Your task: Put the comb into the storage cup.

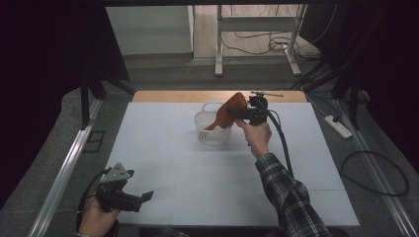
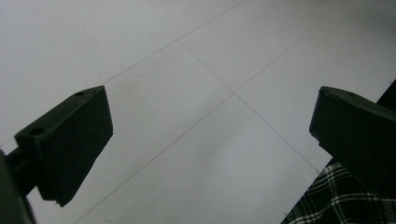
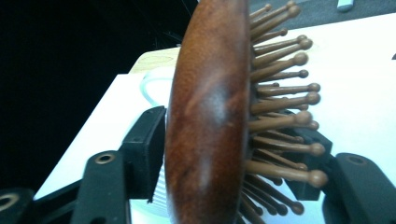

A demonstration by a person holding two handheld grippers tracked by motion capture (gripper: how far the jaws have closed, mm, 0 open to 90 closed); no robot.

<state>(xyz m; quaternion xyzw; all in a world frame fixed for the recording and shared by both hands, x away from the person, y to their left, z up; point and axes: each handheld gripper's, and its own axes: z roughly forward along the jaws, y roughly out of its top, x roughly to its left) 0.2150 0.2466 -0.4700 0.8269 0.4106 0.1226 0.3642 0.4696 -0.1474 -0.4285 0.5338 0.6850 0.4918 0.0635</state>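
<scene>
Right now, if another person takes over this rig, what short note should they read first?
Right gripper: over the white basket, with the wooden hairbrush between its jaws. The left jaw lies at the brush's back, the right jaw at the pins; how firm the grip is, I cannot tell.
Left gripper: open, holding nothing, at the near left of the table.
Done: the brush's handle end reaches into the basket.
Left: probably free the brush so it rests in the basket, then draw the gripper back.
</scene>
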